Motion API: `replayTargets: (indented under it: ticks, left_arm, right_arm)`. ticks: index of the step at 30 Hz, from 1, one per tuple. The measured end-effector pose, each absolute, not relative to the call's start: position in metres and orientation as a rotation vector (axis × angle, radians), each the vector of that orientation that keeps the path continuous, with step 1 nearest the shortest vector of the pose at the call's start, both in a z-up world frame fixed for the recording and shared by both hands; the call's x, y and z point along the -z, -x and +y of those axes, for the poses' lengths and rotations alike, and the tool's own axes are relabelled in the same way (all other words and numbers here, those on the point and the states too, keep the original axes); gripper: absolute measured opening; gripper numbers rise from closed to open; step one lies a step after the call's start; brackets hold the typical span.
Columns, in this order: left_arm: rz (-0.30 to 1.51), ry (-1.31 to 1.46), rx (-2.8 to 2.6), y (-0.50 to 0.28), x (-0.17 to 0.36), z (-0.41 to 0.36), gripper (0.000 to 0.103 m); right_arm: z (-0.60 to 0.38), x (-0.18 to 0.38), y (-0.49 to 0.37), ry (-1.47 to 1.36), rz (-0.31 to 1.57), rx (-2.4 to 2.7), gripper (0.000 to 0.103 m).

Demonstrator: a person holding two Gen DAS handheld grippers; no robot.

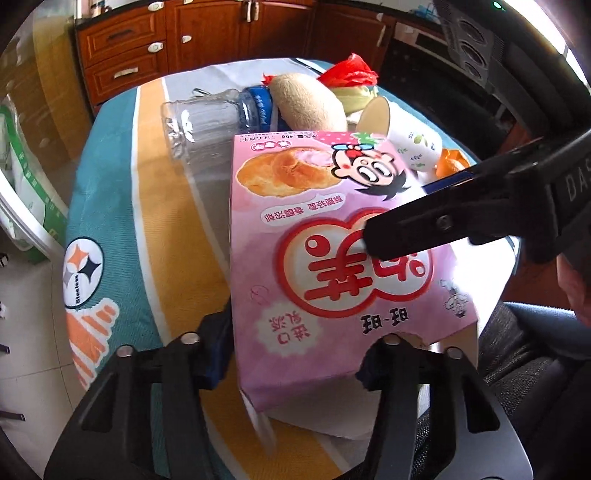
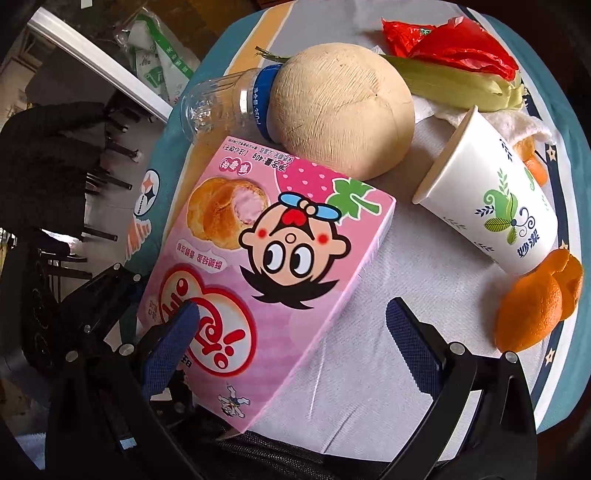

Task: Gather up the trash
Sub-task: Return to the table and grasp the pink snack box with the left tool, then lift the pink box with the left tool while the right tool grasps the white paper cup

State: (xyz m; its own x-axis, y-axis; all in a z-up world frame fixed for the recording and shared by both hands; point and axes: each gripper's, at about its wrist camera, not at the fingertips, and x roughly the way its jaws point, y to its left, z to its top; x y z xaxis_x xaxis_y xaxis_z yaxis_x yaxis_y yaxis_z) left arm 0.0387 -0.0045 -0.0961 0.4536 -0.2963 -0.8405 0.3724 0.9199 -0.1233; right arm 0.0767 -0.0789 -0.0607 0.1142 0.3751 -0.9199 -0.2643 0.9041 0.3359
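Pink snack box (image 1: pixel 332 258), cartoon boy, cream-puff photo, "40g"; clamped in left gripper (image 1: pixel 295 354). Right gripper (image 2: pixel 291 332) spread wide, one finger on box. Paper cup (image 2: pixel 491 206) at 2 o'clock.

pink snack box (image 2: pixel 266 266): printed cardboard, smooth w/ slight sheen. bottle (image 2: pixel 225 101): clear ribbed plastic. coconut (image 2: pixel 340 114): rough, fibrous, matt. cup (image 2: pixel 491 206): matt paper. red bag (image 2: pixel 461 40): thin crinkly glossy plastic. orange peel (image 2: pixel 535 306): dimpled. tablecloth (image 1: pixel 110 206): woven cloth. gripper pads (image 2: pixel 413 343): ribbed blue rubber-like. cabinets (image 1: pixel 207 33): glossy wood.
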Motion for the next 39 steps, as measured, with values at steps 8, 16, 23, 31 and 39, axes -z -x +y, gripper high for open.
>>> replayTargets:
  ticks: [8,16,23,31,39]
  left_arm:
    - [1.029,-0.052,0.375,-0.035,0.087,0.017,0.028]
    - [1.018,-0.085,0.344,-0.030,0.096,0.016,0.028]
    - [1.028,-0.090,0.312,-0.030,0.100,0.018,0.031]
    - [0.984,-0.036,0.318,-0.026,0.086,0.025,0.026]
    - [0.931,-0.060,0.305,-0.010,0.048,0.033,0.001]
  right_arm:
    - [-0.125,0.009,-0.084,-0.073,1.240,-0.371,0.097]
    - [-0.150,0.016,-0.133,-0.023,1.187,-0.158,0.095]
    - [-0.134,0.045,-0.155,0.037,1.258,-0.101,0.079]
    - [-0.137,0.026,-0.131,-0.014,1.211,-0.176,0.004]
    - [-0.128,0.002,-0.106,0.041,1.174,-0.251,0.002]
